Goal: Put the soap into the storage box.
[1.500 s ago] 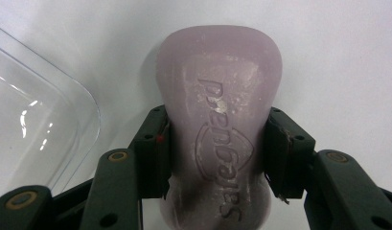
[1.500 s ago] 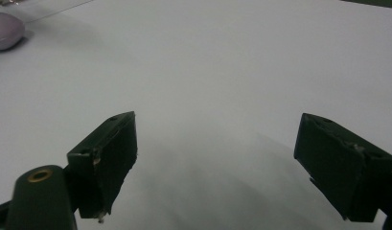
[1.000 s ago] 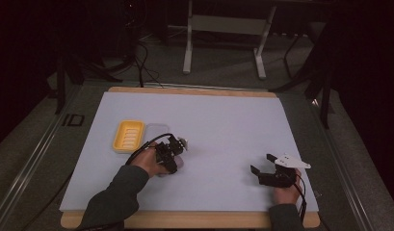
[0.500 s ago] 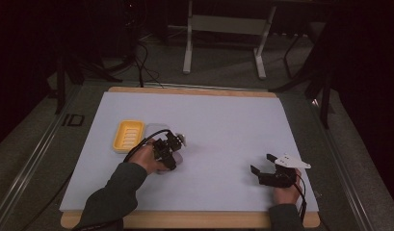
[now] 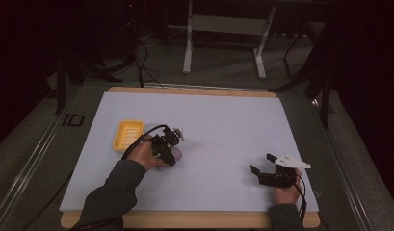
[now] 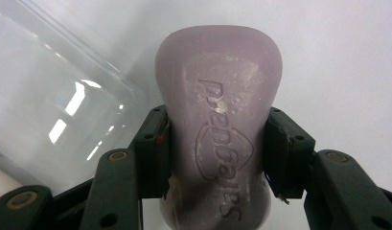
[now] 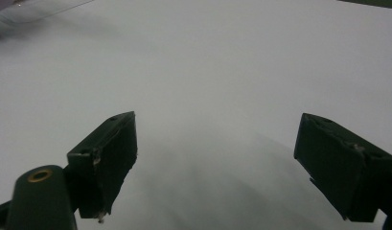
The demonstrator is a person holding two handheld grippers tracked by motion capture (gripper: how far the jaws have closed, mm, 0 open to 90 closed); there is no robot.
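Left gripper [image 6: 217,158] jaws tight on soap bar [image 6: 220,110] (right gripper [image 7: 222,163] wide).

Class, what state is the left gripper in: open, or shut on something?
Shut on the lilac soap bar. In the left gripper view, both fingers of the left gripper press against the bar's sides.

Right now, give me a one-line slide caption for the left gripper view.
Left tongs clamp a lilac soap bar by its sides above the white table, a clear plastic lid alongside.
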